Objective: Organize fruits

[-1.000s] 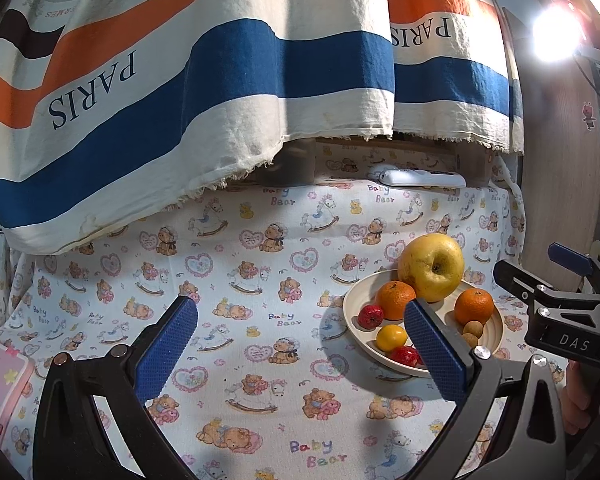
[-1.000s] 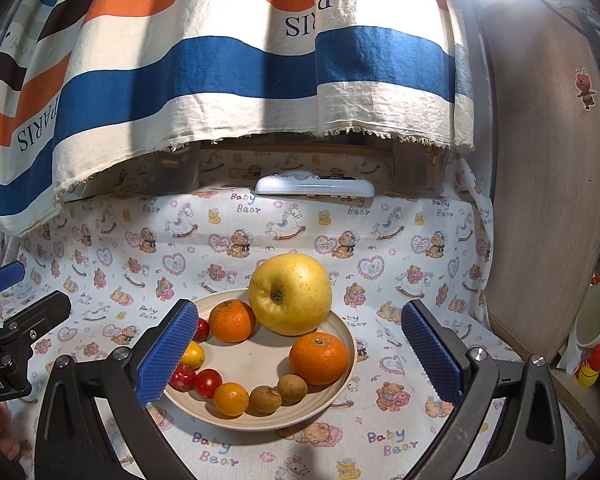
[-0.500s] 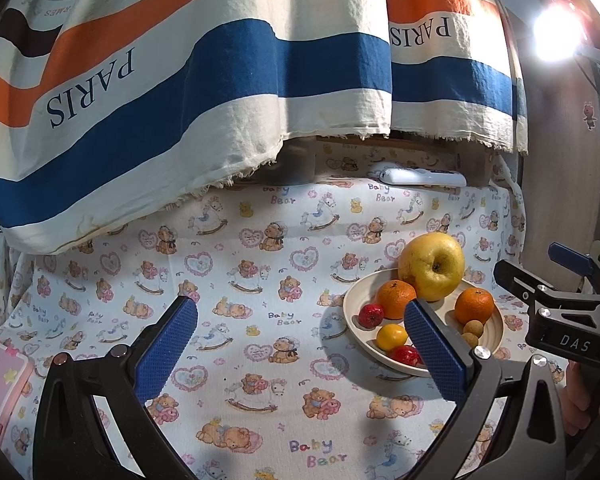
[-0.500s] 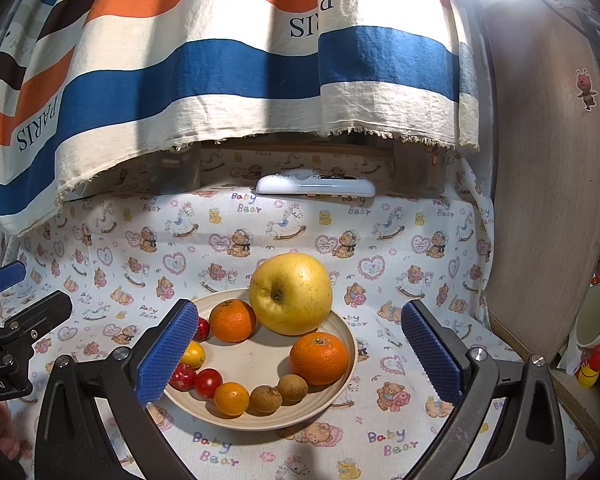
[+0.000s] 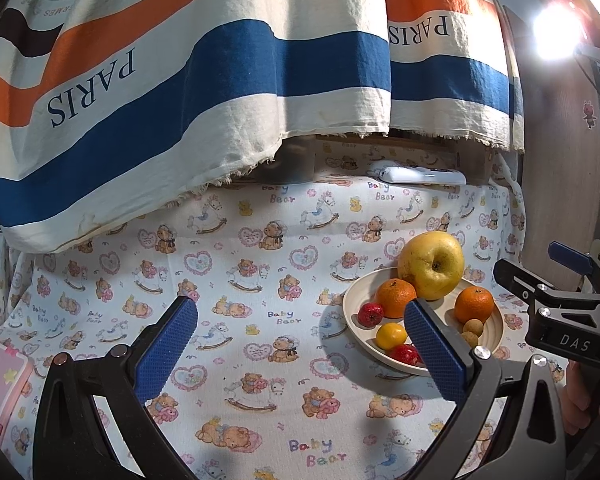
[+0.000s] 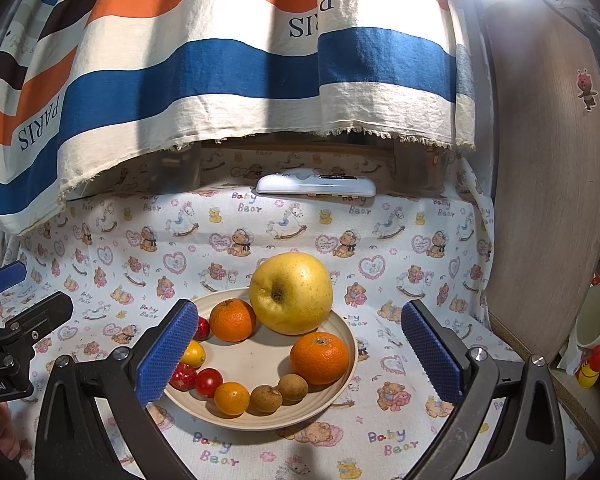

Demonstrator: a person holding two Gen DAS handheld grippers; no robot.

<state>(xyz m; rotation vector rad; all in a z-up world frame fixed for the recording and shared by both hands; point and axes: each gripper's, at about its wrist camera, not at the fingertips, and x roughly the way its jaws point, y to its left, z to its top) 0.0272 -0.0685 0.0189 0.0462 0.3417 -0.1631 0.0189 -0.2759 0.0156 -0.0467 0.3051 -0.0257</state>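
I see essentially no change over the last second: both views match the earlier ones, the rig holding station. My right gripper (image 6: pixel 300 354) hangs above the near side of the cream plate (image 6: pixel 346 384), jaws spread wide and gripping nothing; my left gripper (image 5: pixel 302 350) sits well to the left of the plate, equally wide and empty, over bare teddy-bear cloth (image 5: pixel 228 280). All fruit lies on the plate: the big yellow apple (image 6: pixel 291 293) at the far rim, one mandarin (image 6: pixel 233 319) just left of it, another mandarin (image 6: pixel 319 357) at the right, and small fruits (red, orange, two brown ones) strung along the near-left rim. I read the stillness as either a pause before a first pick or a finished arrangement; I cannot tell which. The white remote (image 6: pixel 316 185) lies well behind the plate.
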